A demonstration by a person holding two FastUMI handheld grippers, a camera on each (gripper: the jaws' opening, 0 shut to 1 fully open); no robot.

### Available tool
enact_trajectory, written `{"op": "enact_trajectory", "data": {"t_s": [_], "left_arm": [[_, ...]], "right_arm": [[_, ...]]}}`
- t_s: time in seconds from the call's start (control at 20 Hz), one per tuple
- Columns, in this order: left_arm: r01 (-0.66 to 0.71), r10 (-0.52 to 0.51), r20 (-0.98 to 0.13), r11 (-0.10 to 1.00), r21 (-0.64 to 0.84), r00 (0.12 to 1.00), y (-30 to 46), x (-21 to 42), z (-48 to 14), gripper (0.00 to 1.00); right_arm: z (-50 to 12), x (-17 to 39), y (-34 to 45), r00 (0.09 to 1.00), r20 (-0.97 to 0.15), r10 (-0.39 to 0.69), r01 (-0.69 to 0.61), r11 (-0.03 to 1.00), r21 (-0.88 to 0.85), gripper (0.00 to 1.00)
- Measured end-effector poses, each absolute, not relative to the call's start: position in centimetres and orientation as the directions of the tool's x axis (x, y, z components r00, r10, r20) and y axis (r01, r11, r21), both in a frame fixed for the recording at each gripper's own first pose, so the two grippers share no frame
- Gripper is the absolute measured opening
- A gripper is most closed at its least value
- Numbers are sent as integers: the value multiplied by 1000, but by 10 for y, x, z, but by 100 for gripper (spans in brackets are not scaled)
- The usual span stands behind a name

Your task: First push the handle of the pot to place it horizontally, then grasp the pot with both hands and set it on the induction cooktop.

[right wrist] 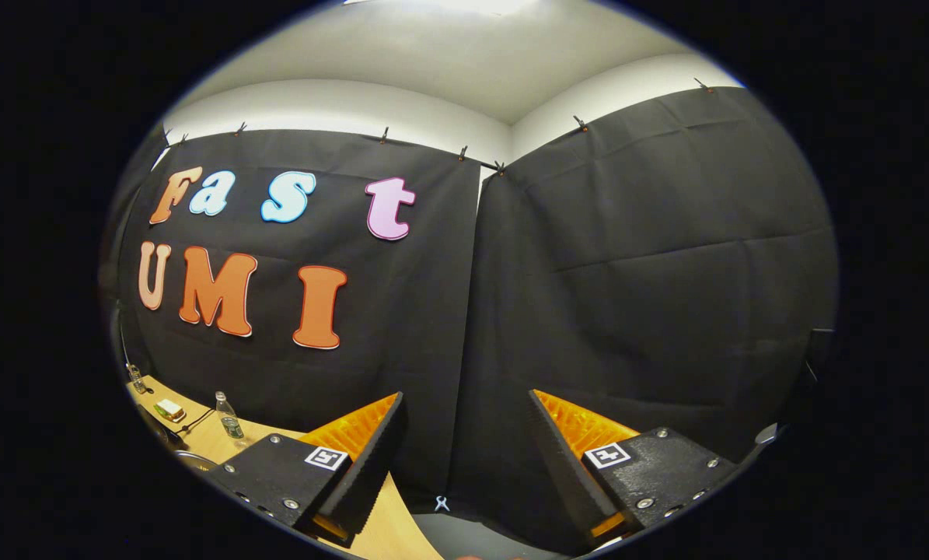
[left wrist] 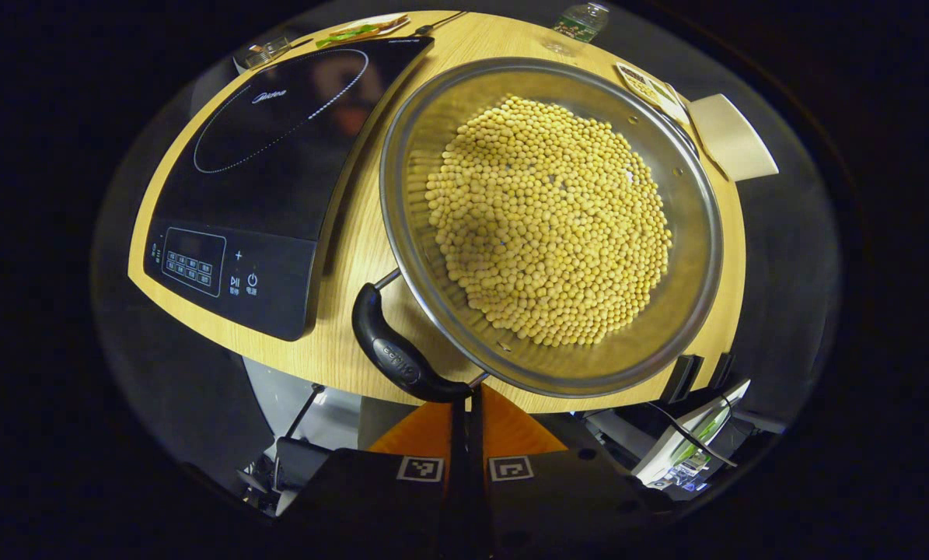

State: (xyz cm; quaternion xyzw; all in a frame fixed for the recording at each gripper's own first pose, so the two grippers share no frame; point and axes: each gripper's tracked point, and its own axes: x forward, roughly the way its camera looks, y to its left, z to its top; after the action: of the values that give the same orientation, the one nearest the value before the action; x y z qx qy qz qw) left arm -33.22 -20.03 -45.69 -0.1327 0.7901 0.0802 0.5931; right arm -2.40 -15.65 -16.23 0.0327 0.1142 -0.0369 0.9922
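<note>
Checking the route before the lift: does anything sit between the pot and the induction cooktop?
Nothing visible does. The pot, full of yellow beans, stands beside the induction cooktop with only a bare strip of table between them. The cooktop's glass is bare. The left gripper, shut, is at the pot's handle.

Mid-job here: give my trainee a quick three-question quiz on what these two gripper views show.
1. True or false: the steel pot of yellow soybeans sits on the black induction cooktop.
2. The left gripper is: A wide open, B shut, C holding a bottle.
3. What does the left gripper meet at the wooden table edge?

Key: 1 false, it stands beside it on the table. 2 B. 3 The pot's black loop handle. The right gripper is open, facing the wall.
</note>
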Motion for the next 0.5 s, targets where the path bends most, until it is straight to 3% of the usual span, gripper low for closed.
{"op": "enact_trajectory", "data": {"t_s": [0.25,0.5], "left_arm": [[-308,14,-976,948,83,-218,-170,-317,-458,8],[-324,57,-983,939,112,-175,-152,-302,-461,8]], "right_arm": [[-166,-25,-154,969,-241,-63,81,995,66,95],[-166,-26,-149,968,-245,-52,71,995,72,95]]}}
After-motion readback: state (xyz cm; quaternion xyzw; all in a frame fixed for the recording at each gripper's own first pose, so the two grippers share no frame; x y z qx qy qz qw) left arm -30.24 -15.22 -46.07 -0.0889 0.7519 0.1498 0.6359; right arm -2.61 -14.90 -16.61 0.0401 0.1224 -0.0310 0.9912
